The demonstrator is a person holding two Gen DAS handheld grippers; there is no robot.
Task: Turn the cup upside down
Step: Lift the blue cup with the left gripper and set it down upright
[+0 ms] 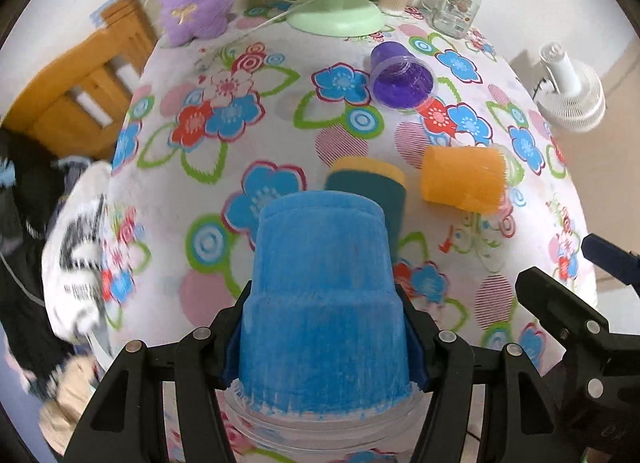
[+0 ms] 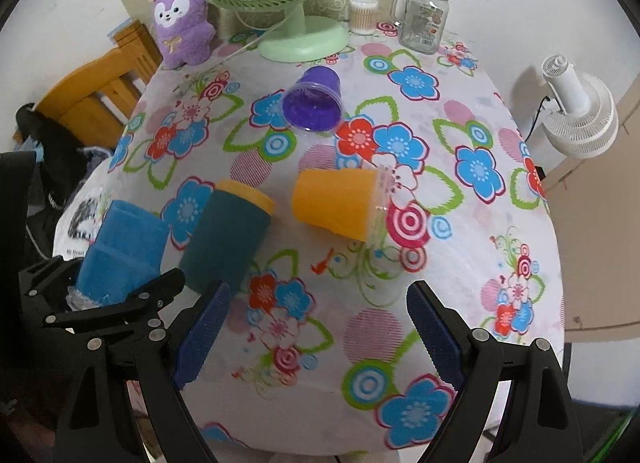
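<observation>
Left tool [image 1: 324,327]: pinching fuzzy blue plastic cup [image 1: 320,295]; you keep its clear rim level.
Right tool [image 2: 316,335]: spread, idle.

White walls; wooden chair [image 2: 96,87] left of table with floral tablecloth [image 2: 500,223]; white fan [image 2: 580,111] right.

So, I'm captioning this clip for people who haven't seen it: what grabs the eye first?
The blue cup fills the left wrist view, clamped in the left gripper with its clear rim toward the camera. Beyond it, on the loud flowered tablecloth, an orange cup and a purple cup lie tipped over. The right gripper is open, empty.
</observation>
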